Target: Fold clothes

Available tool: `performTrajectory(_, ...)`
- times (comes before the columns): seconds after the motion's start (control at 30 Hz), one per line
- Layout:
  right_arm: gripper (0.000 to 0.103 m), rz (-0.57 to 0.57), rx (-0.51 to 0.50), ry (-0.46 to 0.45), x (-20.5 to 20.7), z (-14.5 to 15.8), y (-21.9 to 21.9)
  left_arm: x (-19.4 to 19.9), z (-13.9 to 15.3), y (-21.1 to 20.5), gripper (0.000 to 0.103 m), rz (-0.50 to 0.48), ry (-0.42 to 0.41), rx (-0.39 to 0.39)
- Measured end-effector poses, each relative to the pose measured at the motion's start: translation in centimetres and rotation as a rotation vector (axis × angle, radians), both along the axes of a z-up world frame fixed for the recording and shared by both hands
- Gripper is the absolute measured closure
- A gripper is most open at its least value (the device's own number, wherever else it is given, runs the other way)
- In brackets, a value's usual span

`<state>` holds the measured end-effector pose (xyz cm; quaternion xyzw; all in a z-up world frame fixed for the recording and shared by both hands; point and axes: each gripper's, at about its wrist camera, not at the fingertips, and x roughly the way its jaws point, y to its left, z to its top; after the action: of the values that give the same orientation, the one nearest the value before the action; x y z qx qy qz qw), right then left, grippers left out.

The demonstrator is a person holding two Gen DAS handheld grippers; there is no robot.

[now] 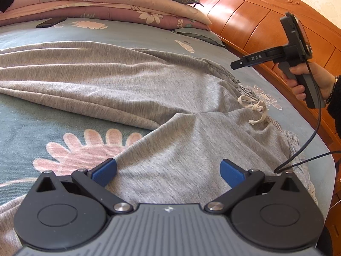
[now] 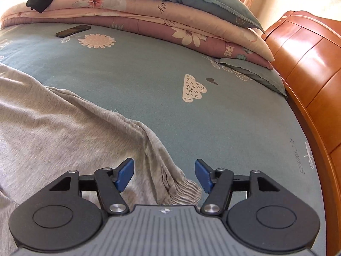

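Left wrist: ribbed-waist heathered grey sweatpants (image 1: 149, 89) lie rumpled.

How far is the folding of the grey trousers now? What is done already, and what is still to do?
Done: the grey trousers lie spread on the bed sheet, drawstring side up, legs apart. No fold shows yet. In hand: nothing. The left gripper is open over one leg, and the right gripper is open above the waistband, gripping nothing. Left: every fold.
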<state>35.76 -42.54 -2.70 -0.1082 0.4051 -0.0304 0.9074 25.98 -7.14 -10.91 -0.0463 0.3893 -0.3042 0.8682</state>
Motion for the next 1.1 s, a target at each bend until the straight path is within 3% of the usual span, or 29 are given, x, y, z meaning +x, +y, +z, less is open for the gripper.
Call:
performTrajectory(0.17, 0.035, -0.11, 0.188, 0.072, -0.1, -3.7, -3.7, 0.0, 0.0, -0.1, 0.001, -0.002, -0.004, 0.005)
performTrajectory(0.27, 0.035, -0.142, 0.107, 0.098, 0.9, -5.9, -3.5, -0.1, -0.1, -0.2, 0.001, -0.004, -0.01, 0.012)
performTrajectory(0.33, 0.024, -0.177, 0.038, 0.066, 1.7, -6.6, -3.2, -0.1, -0.1, -0.3, 0.001, -0.005, -0.012, 0.02)
performTrajectory(0.47, 0.025, -0.234, -0.003, 0.025, 2.0, -5.1, -2.2, -0.1, 0.5, -0.1, 0.001, -0.025, 0.019, 0.018)
performTrajectory(0.53, 0.025, -0.193, -0.012, 0.013, 0.9, -3.8, -0.5, -0.1, 1.1, 0.3, 0.001, -0.034, 0.035, -0.015)
performTrajectory(0.67, 0.028, -0.051, 0.056, -0.018, -2.6, -0.9, 4.0, -0.1, 3.4, 2.4, 0.001, 0.031, -0.027, -0.028)
performTrajectory(0.8, 0.063, 0.102, 0.145, 0.025, -5.2, -0.2, 9.2, 0.6, 5.4, 5.5, 0.001, 0.139, -0.055, -0.037)
performTrajectory(0.97, 0.065, 0.197, 0.194, 0.12, -7.1, -2.2, 14.5, 2.4, 6.0, 7.9, 0.001, 0.184, 0.033, -0.081)
performTrajectory(1.1, 0.065, 0.148, 0.238, 0.208, -8.6, -4.9, 16.0, 2.9, 4.3, 8.3, 0.001, 0.201, 0.066, -0.085)
